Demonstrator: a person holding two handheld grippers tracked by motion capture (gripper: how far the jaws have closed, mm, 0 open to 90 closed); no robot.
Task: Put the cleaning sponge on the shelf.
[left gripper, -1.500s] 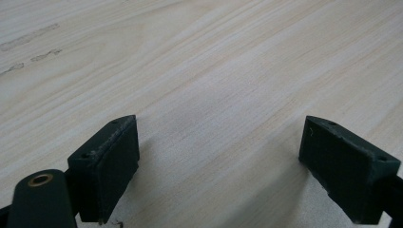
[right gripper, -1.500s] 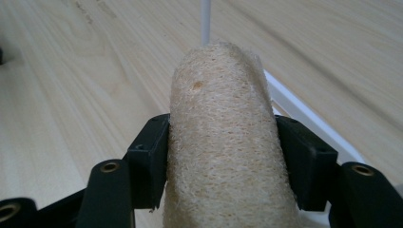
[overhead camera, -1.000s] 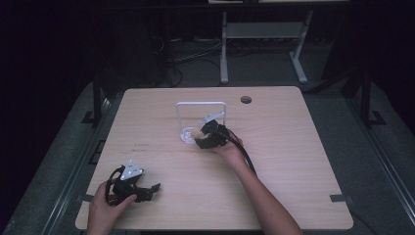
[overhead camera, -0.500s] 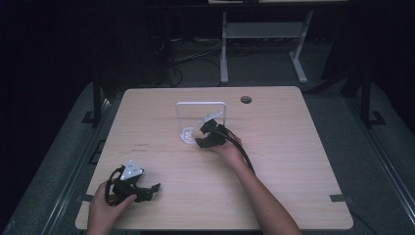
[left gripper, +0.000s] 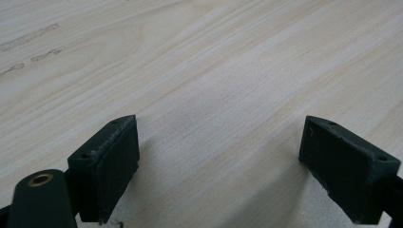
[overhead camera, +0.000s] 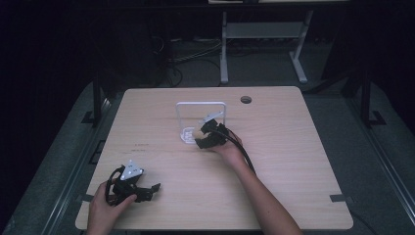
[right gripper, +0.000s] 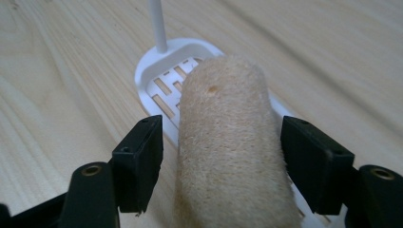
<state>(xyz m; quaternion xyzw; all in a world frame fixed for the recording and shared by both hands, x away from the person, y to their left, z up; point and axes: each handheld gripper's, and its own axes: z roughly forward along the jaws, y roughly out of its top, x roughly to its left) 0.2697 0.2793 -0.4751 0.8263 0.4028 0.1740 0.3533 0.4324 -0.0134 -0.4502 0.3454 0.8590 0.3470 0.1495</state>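
- High view: my right gripper (overhead camera: 203, 136) sits near the middle of the table (overhead camera: 303, 161), at the foot of a white wire rack (overhead camera: 200, 104) that stands upright just past it toward twelve o'clock. The rack's slotted base (overhead camera: 188, 134) lies at about nine o'clock from my jaws, touching or nearly so; I cannot tell from here how far apart the jaws stand. My left gripper (overhead camera: 149, 190) rests low at about seven o'clock from the rack, well apart from it, near the table's front edge, with my hand wrapped round it.
- Left gripper view: my left gripper (left gripper: 218, 166) has its jaws spread wide, with bare light wood of the table (left gripper: 214, 71) between them. Faint dark marks lie on the wood toward ten o'clock.
- Right gripper view: my right gripper (right gripper: 221, 164) has its jaws apart around a tan, fuzzy roll (right gripper: 230, 147), a jaw on each side with a sliver of a gap to the left one. The roll lies lengthwise along my line of sight, over the white slotted base (right gripper: 164, 83). A thin white post (right gripper: 157, 23) rises from the base at eleven o'clock.
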